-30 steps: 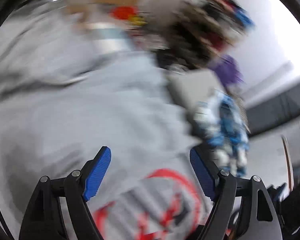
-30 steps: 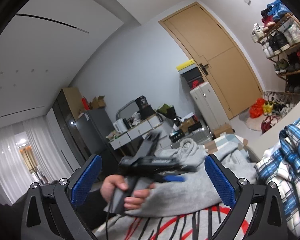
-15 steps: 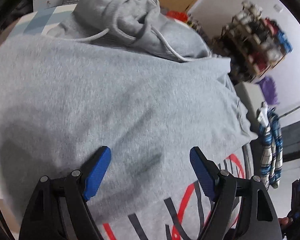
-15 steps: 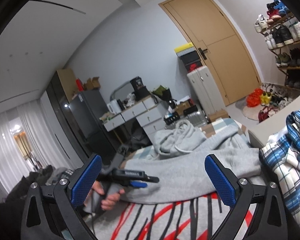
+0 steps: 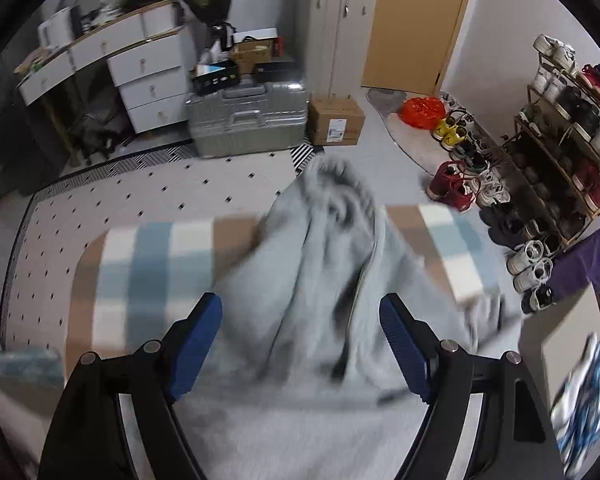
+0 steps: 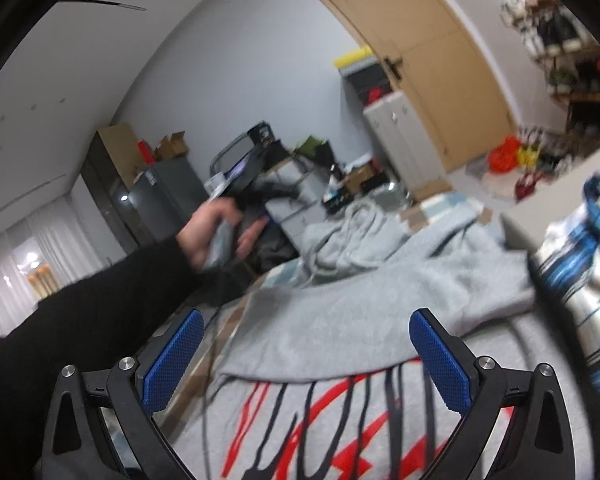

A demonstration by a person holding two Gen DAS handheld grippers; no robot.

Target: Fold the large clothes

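Risk lay in the loose hood and drawcords: with the left gripper [image 5: 300,344] open and empty above the grey hoodie [image 5: 320,280], a careless pinch could have caught a cord and dragged the fold askew. The right gripper [image 6: 300,364] also stood open, holding nothing. The hoodie lay partly folded on the checked bed cover [image 5: 148,264], hood bunched at the far edge, beside a plaid shirt [image 6: 580,280].
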